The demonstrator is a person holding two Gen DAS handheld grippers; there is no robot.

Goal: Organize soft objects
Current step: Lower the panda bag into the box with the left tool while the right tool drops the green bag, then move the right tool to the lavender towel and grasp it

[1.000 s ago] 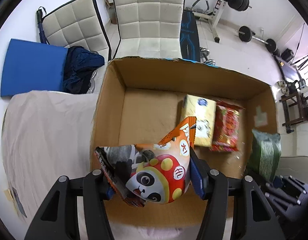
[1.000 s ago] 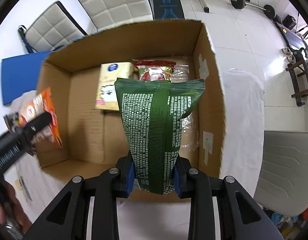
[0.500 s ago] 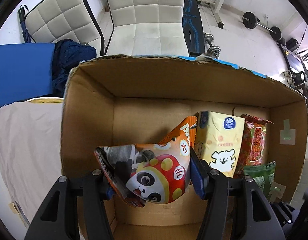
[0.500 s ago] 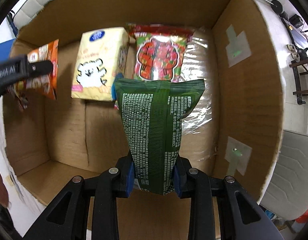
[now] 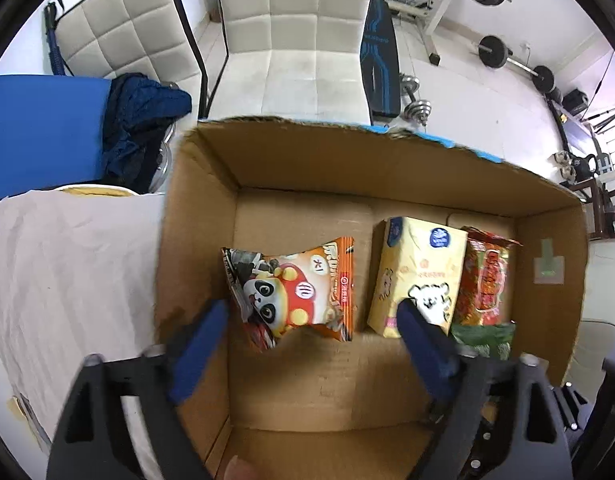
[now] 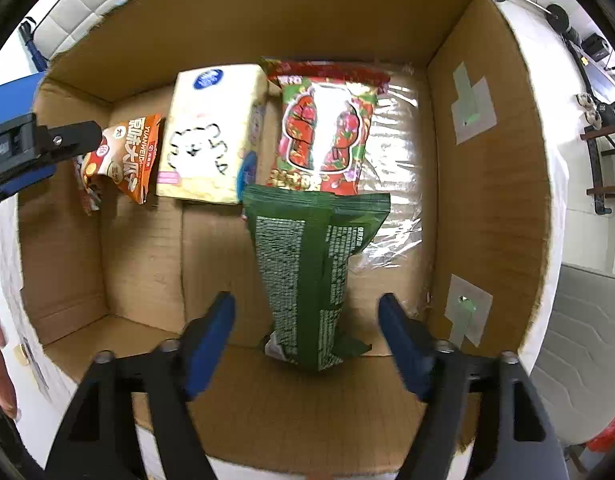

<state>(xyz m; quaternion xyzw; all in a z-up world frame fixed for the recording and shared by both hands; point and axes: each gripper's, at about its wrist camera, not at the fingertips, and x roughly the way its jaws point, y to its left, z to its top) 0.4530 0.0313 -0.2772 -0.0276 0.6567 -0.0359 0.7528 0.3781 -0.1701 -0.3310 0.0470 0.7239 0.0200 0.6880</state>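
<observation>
An open cardboard box (image 5: 211, 208) (image 6: 483, 92) holds the packs. The orange panda snack bag (image 5: 295, 292) (image 6: 123, 160) sits free in the box's left part, below my open left gripper (image 5: 311, 312). The green snack bag (image 6: 311, 264) (image 5: 483, 336) sits free in the box's right part, between the spread fingers of my open right gripper (image 6: 307, 316). A yellow tissue pack (image 5: 419, 276) (image 6: 211, 136) and a red snack bag (image 5: 487, 280) (image 6: 323, 132) lie side by side at the back of the box.
The box stands on a table with a pale cloth (image 5: 67, 272). Behind it are white padded chairs (image 5: 299, 36), a blue mat (image 5: 39, 132), dark blue clothing (image 5: 139, 120) and gym weights (image 5: 507, 56). A grey cushion (image 6: 587, 344) lies right of the box.
Both grippers have opened and let go of their bags. The panda bag and the green bag have dropped into the box. Both grippers have drawn back a little.
</observation>
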